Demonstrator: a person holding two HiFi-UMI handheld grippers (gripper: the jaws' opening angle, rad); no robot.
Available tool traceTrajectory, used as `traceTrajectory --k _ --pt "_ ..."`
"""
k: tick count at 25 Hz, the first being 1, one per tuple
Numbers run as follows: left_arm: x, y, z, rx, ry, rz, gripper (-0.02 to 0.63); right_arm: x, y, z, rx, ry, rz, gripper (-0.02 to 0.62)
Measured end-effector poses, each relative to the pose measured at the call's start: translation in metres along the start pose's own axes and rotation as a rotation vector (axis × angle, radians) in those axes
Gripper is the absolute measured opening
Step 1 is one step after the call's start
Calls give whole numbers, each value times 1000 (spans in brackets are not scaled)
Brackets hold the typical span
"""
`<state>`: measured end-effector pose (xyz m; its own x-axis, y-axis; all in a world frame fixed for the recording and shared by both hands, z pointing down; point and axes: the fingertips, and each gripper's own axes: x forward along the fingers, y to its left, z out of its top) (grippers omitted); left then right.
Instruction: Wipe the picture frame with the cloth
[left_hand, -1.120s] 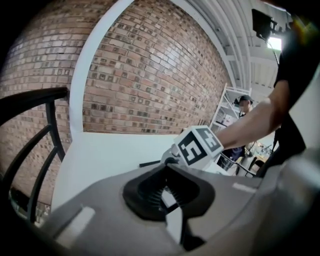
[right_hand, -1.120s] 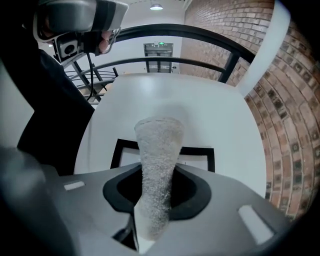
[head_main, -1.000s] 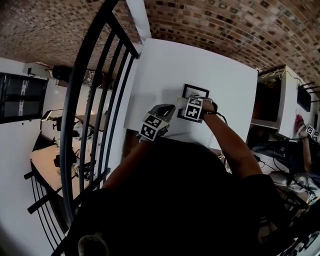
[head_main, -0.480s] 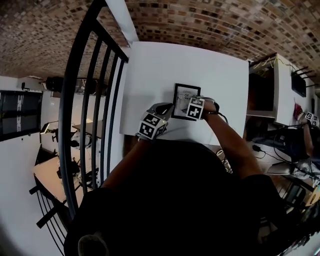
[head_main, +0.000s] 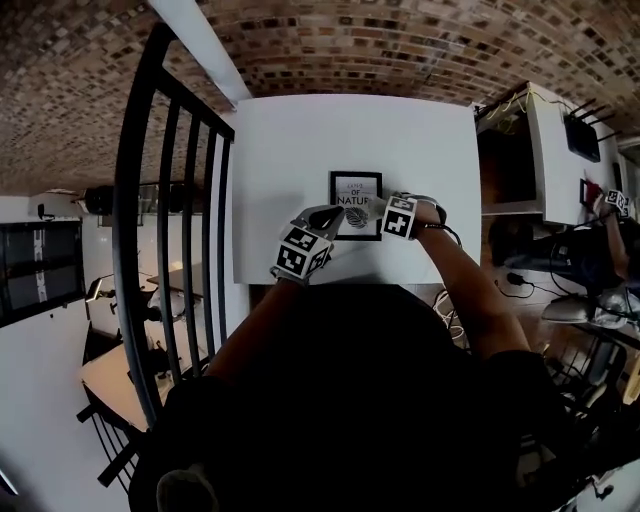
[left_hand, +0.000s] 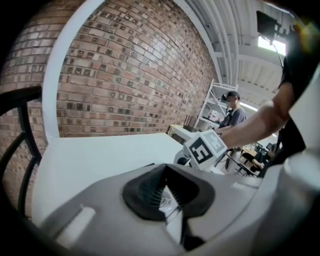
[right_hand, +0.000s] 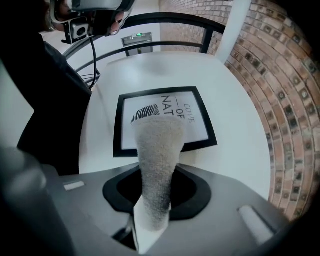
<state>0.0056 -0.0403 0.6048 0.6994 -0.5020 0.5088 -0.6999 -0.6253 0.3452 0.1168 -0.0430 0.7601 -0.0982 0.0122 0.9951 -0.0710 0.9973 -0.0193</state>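
A black picture frame (head_main: 356, 190) with a printed sheet lies flat on the white table (head_main: 300, 140). My right gripper (head_main: 378, 212) is shut on a grey cloth (right_hand: 159, 145). The cloth sticks out past the jaws and hangs over the frame's (right_hand: 150, 102) near edge, at its right side in the head view. My left gripper (head_main: 328, 215) sits at the frame's near left corner, jaws together with nothing seen between them. In the left gripper view (left_hand: 162, 192), only a bit of the print shows past the pads.
A black metal railing (head_main: 170, 200) runs along the table's left side, and a brick wall (head_main: 400, 50) stands behind it. White shelving (head_main: 540, 140) is to the right. A person (left_hand: 232, 112) stands by shelves farther off.
The head view has shifted, so the table sits more centrally. The right gripper with the cloth has slid from over the frame toward its right edge, uncovering the print. The left gripper stays at the corner.
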Motion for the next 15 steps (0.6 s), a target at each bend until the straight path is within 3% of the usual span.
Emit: traceTrajectory --k 5,9,15 --pt "-1 -2 -2 1 6 2 2 -11 -7 -8 22 -18 -19 112" --pt "-7 2 -6 -15 12 25 2 -23 -7 26 17 -93 -25 112" --pt "-20 11 -14 -33 16 62 2 -19 18 86 -90 -145 7 112"
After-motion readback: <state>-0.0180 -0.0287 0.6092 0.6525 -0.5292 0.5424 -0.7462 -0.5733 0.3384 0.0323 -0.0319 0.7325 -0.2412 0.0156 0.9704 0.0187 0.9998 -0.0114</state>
